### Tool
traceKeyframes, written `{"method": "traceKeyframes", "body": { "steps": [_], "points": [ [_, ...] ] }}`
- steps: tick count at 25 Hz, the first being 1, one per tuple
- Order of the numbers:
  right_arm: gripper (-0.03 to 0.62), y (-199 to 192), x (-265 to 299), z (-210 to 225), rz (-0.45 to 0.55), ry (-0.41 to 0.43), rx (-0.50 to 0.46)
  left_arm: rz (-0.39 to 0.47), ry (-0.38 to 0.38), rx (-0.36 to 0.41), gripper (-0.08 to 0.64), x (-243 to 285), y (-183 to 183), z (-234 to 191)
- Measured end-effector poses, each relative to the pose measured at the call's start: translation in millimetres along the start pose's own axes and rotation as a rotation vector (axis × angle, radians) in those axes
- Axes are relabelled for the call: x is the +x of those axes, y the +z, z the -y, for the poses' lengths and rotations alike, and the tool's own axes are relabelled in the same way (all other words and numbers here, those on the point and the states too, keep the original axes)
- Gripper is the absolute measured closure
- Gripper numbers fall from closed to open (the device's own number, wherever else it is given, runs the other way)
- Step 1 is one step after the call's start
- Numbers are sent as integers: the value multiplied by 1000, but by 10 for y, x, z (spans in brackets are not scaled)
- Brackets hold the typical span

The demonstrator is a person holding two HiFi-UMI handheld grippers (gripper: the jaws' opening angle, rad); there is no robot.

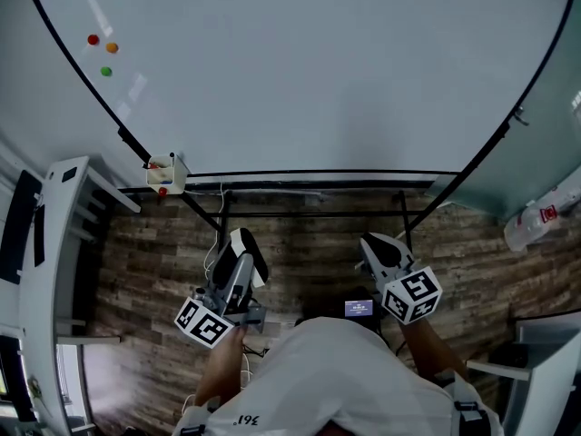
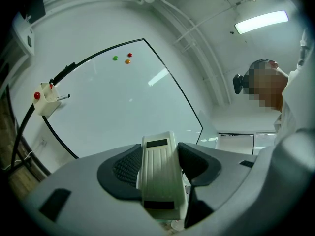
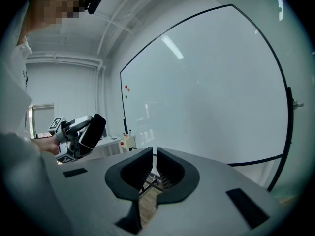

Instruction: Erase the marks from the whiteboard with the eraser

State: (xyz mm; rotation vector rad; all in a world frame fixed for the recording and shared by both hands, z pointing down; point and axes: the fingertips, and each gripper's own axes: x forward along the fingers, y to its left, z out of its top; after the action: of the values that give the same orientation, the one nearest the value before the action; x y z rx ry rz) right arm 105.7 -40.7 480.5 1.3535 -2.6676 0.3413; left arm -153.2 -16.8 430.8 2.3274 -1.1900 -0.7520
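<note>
Head view: three dots [image 1: 112,48] on one whiteboard [image 1: 318,71]; left claw [image 2: 162,156] grips one eraser [image 2: 158,181]; right claw [image 3: 154,156] closed, empty.

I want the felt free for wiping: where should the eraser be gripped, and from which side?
Pinch its two long edges, coming in endwise, as the left gripper holds the eraser: the body is long and narrow, and the dark felt is left uncovered.

dark wood-plank floor [image 1: 309,243], white shelf unit [image 1: 56,243] left, ceiling light [image 2: 261,21] lit.
</note>
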Motion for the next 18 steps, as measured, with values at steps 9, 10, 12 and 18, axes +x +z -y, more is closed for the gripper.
{"method": "traceKeyframes", "body": {
  "steps": [9,10,12,18],
  "points": [
    [562,-43,-34,2,-15,-7,-1,-9,-11,-7,321,-27,-43,45],
    [563,-49,-35,-1,-17,-6,-1,-10,-11,-7,321,-30,-46,48],
    [565,-54,-39,-7,-18,-4,-2,-13,-11,-6,321,-36,-54,56],
    [566,-80,-54,-19,-24,-5,-7,-25,-10,-10,321,-63,-98,73]
  ]
}}
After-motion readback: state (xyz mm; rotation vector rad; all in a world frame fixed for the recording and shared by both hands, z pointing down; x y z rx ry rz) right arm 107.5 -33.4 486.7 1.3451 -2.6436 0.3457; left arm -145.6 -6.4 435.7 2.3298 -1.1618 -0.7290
